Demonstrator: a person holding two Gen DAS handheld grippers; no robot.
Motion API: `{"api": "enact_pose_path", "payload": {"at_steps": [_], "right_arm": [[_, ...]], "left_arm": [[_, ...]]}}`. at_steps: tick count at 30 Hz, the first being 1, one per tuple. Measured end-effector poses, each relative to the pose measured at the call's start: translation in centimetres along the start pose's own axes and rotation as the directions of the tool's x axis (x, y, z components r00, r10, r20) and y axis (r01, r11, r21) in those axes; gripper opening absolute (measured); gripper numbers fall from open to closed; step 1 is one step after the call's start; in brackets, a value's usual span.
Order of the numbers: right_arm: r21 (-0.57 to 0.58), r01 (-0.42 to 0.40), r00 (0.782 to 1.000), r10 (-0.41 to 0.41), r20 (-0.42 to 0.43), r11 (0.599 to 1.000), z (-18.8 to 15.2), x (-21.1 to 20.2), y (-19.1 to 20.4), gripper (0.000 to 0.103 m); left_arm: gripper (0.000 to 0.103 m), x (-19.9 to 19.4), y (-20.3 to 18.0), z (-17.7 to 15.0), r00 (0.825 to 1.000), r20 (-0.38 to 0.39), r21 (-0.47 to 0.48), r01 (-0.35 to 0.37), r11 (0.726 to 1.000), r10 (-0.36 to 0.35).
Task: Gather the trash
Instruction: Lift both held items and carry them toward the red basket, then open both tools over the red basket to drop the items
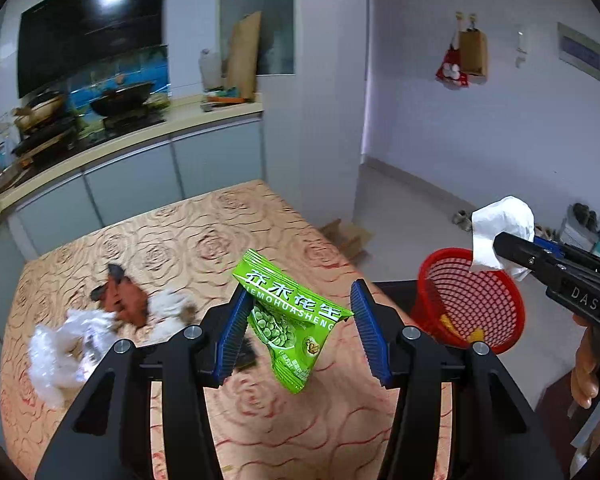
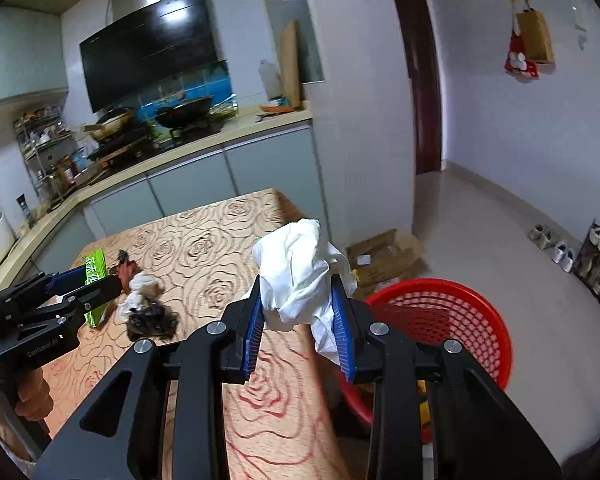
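Plainly the risk is a drop short of the basket (image 2: 440,320): the green packet (image 1: 296,320) hangs by its edges over the table (image 1: 220,232), well left of the red rim, and could slip out. The tissue (image 2: 300,276) is loose and bulky, and may snag on the pads. The left gripper (image 1: 298,332) stands about half open, its pads pinching the packet's corners. The right gripper (image 2: 300,328), nearly closed, clamps the tissue just beside the basket.
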State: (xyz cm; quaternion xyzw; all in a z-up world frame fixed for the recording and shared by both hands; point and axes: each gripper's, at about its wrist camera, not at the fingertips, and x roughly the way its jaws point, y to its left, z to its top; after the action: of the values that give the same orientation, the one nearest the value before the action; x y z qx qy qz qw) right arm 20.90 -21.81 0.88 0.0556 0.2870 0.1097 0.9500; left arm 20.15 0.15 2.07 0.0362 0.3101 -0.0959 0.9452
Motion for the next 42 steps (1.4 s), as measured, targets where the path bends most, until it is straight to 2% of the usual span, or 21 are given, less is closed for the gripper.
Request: {"api": "enact_pose_path", "payload": {"at_steps": [12, 22, 31, 37, 42], "right_arm": [[0.064, 0.098, 0.995, -0.098, 0.001, 0.993, -0.9, -1.1, -4.7, 0.031], [0.104, 0.165, 0.986, -0.163, -0.025, 0.981, -1.5, -0.8, -8.2, 0.031], [0.125, 0.218, 0.975, -0.209, -0.077, 0.968, -2.5, 0.5, -10.8, 0.031], [0.138, 0.248, 0.966, -0.233, -0.116, 0.959, -3.4, 1.6, -11.9, 0.031], [0.141, 0.263, 0.958, -0.241, -0.155, 0.954, -4.3, 2.8, -12.9, 0.031]], "left_arm": [[0.049, 3.1, -5.7, 1.5, 0.995, -0.020, 0.058, 0.095, 0.994, -0.094], [0.049, 6.3, -10.2, 2.2, 0.983, -0.065, 0.096, 0.175, 0.980, -0.169], [0.049, 9.7, -13.6, 2.4, 0.962, -0.122, 0.103, 0.259, 0.961, -0.246], [0.049, 12.8, -15.2, 2.2, 0.934, -0.177, 0.068, 0.325, 0.943, -0.309], [0.049, 15.2, -16.3, 1.5, 0.920, -0.224, 0.058, 0.342, 0.938, -0.322]]}}
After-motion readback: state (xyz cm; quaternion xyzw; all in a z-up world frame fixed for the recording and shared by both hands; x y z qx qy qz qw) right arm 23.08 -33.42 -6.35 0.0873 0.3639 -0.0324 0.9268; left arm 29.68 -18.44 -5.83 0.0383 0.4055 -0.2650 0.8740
